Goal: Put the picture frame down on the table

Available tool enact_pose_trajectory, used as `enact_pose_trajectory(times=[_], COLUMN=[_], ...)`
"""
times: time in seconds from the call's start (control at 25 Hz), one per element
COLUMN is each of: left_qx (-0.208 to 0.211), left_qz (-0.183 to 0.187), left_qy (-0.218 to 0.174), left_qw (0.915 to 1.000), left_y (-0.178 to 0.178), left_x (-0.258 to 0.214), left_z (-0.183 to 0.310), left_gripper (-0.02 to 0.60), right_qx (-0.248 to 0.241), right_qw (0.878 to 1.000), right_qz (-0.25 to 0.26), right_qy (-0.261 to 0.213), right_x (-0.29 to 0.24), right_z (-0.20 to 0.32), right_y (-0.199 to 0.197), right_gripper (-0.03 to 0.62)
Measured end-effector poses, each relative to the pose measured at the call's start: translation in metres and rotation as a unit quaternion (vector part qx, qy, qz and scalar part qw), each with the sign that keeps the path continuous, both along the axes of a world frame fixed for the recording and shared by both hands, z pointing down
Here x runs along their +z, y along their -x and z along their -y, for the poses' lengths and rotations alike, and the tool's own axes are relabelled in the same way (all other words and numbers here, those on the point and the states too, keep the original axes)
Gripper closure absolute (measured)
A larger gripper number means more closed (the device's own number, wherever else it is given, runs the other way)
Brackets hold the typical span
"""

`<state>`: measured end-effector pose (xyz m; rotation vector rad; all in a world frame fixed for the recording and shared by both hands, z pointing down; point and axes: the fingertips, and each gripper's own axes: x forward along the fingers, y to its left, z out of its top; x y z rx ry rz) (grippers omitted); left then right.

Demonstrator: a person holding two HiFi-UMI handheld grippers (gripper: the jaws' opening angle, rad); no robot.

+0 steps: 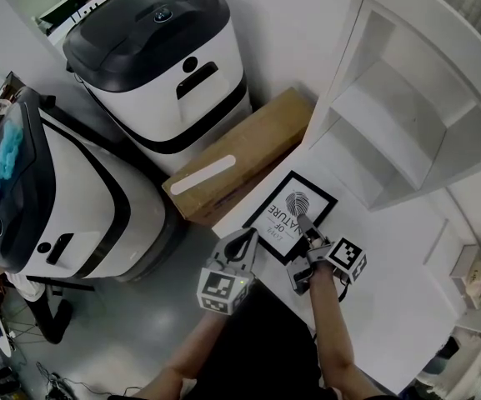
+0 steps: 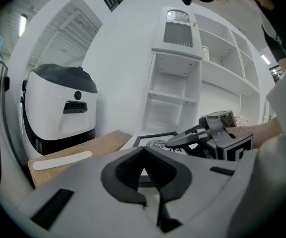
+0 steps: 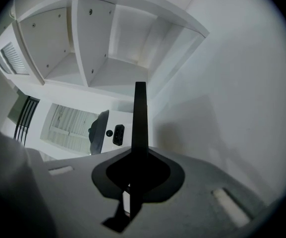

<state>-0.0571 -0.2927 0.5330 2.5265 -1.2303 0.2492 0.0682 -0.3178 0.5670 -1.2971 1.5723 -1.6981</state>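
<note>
Head view looks steeply down on a white table [image 1: 390,290] whose near corner carries the picture frame [image 1: 294,200], a black-edged frame with a fingerprint print and some lettering, lying roughly flat and turned at an angle to the table's edge; whether it rests fully on the surface or is held just above it I cannot tell. Right gripper [image 1: 305,222] reaches over the frame's near side, and in the right gripper view its jaws [image 3: 135,180] are pinched on the frame [image 3: 140,118], which runs edge-on as a thin dark strip straight out from between them. Left gripper [image 1: 247,238] hangs just beside the frame's near corner, off the table and over the grey floor, not touching it; the left gripper view shows its jaws [image 2: 143,150] closed tip to tip with nothing held, the frame [image 2: 155,142] lying beyond them and the right gripper [image 2: 170,144] coming in from the right. A white shelf unit [image 1: 407,98] stands on the table behind the frame, a long cardboard box [image 1: 240,152] leans beside the table's edge, and two white and black machines [image 1: 161,57] stand on the floor to the left
</note>
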Motion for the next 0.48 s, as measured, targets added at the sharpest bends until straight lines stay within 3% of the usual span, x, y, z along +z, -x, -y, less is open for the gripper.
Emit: enact_pose_trajectory(times=[0.48], left_qx=[0.009], left_qz=[0.011], left_qy=[0.012], left_qw=[0.9998], left_y=[-0.010], left_x=[0.015], left_z=[0.000], left_gripper=[0.571], right_qx=[0.009], right_qw=[1.000], right_qz=[0.023], right_qy=[0.005], right_x=[0.018], right_z=[0.023], right_y=[-0.008], right_gripper=[0.580])
